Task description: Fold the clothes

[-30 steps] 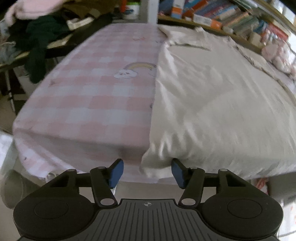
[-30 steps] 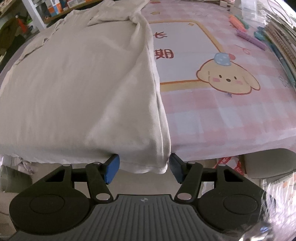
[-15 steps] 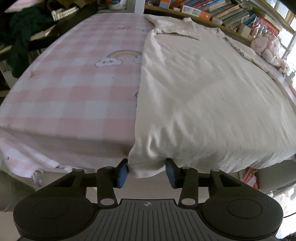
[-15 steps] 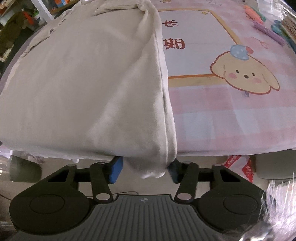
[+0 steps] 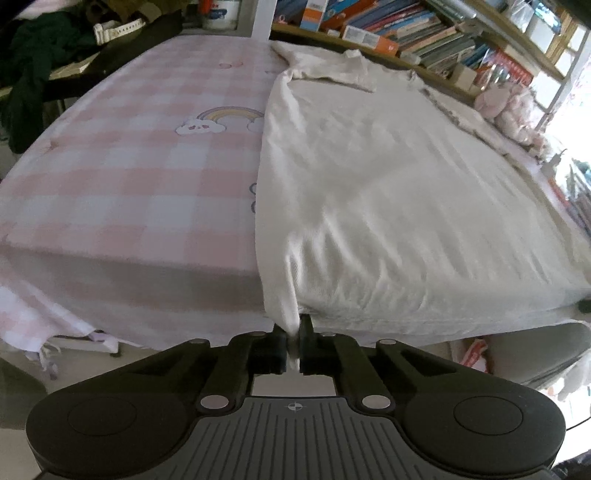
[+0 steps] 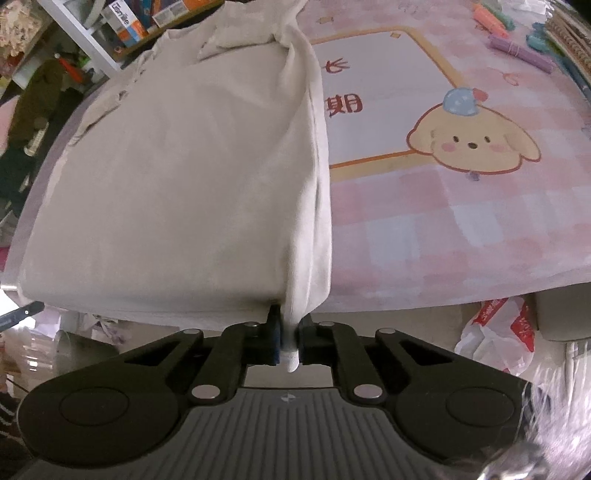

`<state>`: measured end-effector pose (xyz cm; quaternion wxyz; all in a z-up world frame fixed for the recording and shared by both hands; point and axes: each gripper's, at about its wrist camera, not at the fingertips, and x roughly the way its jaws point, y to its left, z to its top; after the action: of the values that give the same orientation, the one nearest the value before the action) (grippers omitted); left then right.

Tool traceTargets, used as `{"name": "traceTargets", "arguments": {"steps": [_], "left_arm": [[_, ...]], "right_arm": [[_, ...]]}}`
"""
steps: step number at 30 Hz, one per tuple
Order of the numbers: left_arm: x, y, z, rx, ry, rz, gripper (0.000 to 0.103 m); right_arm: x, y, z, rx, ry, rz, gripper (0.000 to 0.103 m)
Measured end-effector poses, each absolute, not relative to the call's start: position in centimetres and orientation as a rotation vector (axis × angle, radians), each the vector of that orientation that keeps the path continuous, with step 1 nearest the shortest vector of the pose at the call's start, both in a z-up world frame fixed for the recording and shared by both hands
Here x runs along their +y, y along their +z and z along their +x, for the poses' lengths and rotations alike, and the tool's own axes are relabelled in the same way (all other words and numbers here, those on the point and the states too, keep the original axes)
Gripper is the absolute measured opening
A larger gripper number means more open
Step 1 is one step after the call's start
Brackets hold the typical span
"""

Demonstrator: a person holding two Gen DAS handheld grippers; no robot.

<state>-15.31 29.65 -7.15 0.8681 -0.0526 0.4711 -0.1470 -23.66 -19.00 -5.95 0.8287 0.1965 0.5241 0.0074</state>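
A cream T-shirt (image 5: 388, 184) lies flat on a pink checked tablecloth (image 5: 129, 177), its hem hanging over the near table edge. My left gripper (image 5: 293, 345) is shut on the shirt's bottom left corner at the table edge. In the right wrist view the same shirt (image 6: 192, 158) lies left of a cartoon dog print (image 6: 476, 144). My right gripper (image 6: 290, 341) is shut on the shirt's bottom right corner, and a tuft of cloth pokes out behind the pads.
Bookshelves (image 5: 406, 29) stand behind the table. Dark clothes (image 5: 33, 62) pile at the far left. Pens and markers (image 6: 517, 48) lie at the table's far right. A red and white plastic bag (image 6: 495, 332) sits on the floor to the right.
Both grippers have closed from open onto the shirt's bottom corners. The cloth between the pads has bunched into a narrow fold in each view.
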Motion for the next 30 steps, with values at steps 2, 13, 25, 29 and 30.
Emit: {"name": "traceTargets", "arguments": {"steps": [2, 13, 25, 29, 30], "left_arm": [[30.0, -6.6, -15.8, 0.979, -0.319, -0.127, 0.004], [32.0, -4.3, -17.0, 0.947, -0.390, -0.259, 0.003], [33.9, -6.5, -20.6, 1.086, -0.447, -0.322, 0.003], [34.3, -4.8, -19.6, 1.015, -0.493, -0.396, 0.003], [34.5, -4.0, -19.2, 0.980, -0.506, -0.430, 0.003]], "right_arm": [[-19.2, -5.3, -24.4, 1.103, 0.021, 0.427, 0.008], [-19.2, -2.6, -27.4, 1.062, 0.037, 0.512, 0.008], [-18.5, -4.5, -32.5, 1.170, -0.033, 0.563, 0.007], [-18.4, -3.5, -32.8, 1.137, 0.002, 0.634, 0.007], [-18.5, -2.6, -32.6, 1.102, 0.030, 0.661, 0.007]]}}
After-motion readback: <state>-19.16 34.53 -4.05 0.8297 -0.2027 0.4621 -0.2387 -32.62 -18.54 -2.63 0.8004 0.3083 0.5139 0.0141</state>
